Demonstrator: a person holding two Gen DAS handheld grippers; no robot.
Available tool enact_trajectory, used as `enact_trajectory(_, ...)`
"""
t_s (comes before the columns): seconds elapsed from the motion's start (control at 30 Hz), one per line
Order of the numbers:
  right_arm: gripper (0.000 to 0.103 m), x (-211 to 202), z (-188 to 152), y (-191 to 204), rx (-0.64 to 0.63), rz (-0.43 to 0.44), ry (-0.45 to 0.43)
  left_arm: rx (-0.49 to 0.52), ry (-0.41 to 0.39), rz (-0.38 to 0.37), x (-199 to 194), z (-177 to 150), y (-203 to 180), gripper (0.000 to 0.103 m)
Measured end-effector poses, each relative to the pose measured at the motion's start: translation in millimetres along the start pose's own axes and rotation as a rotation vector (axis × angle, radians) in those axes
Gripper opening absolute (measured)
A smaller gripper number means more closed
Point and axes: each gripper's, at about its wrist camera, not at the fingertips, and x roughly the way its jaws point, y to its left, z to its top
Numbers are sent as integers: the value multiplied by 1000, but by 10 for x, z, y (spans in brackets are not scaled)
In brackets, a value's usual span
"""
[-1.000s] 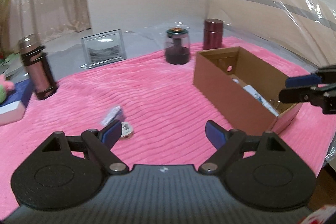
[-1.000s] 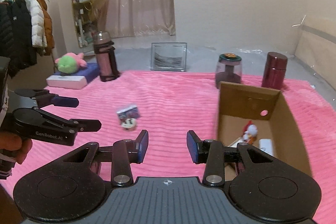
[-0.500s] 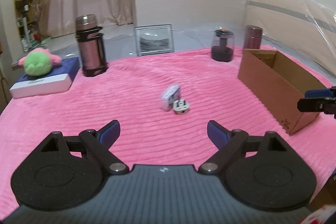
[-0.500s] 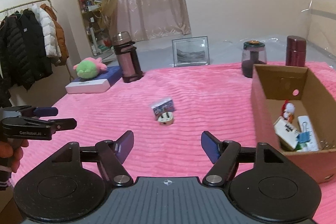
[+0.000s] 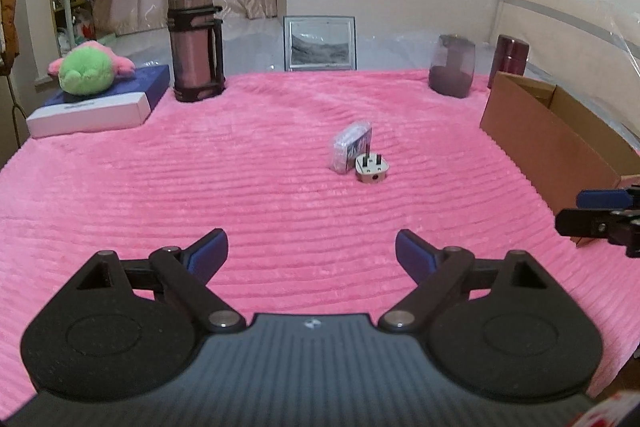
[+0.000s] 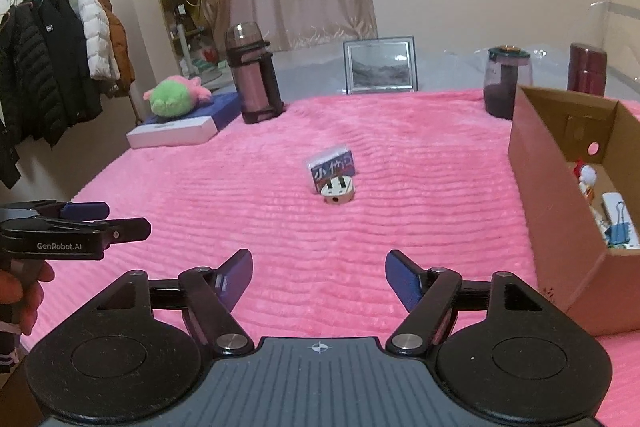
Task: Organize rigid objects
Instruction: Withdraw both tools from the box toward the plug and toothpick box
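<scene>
A small wrapped card pack [image 5: 352, 147] [image 6: 332, 167] stands on the pink blanket, and a white wall plug [image 5: 372, 169] [image 6: 338, 191] lies against its front. My left gripper [image 5: 310, 251] is open and empty, well short of them. My right gripper [image 6: 319, 263] is also empty, its jaws still opening, and it faces the same pair from further back. A cardboard box [image 5: 540, 139] [image 6: 560, 211] stands open at the right, holding a small figurine [image 6: 585, 177], a blue binder clip [image 6: 618, 231] and other bits. Each gripper shows at the edge of the other's view [image 5: 570, 211] [image 6: 126, 219].
Along the blanket's far edge stand a pink thermos [image 5: 196, 43], a picture frame [image 5: 320, 43], a dark jar [image 5: 452, 67] and a maroon canister [image 5: 512, 59]. A green plush toy [image 5: 86, 71] lies on a blue-and-white box [image 5: 96, 107]. Coats [image 6: 48, 67] hang at the left.
My right gripper's jaws have spread from narrow to wide. Both grippers have swung away from the box and sunk toward the blanket, bringing the card pack and plug to the middle ahead.
</scene>
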Motion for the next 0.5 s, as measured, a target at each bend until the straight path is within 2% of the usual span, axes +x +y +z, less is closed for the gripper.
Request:
enact_trajectory(0.27, 71, 486, 39, -92, -3, 1, 18, 10, 36, -23, 385, -4, -20, 89)
enact_trajectory(0.5, 71, 1069, 164, -203, -46, 14, 4, 15, 63, -37, 906, 115, 102, 89)
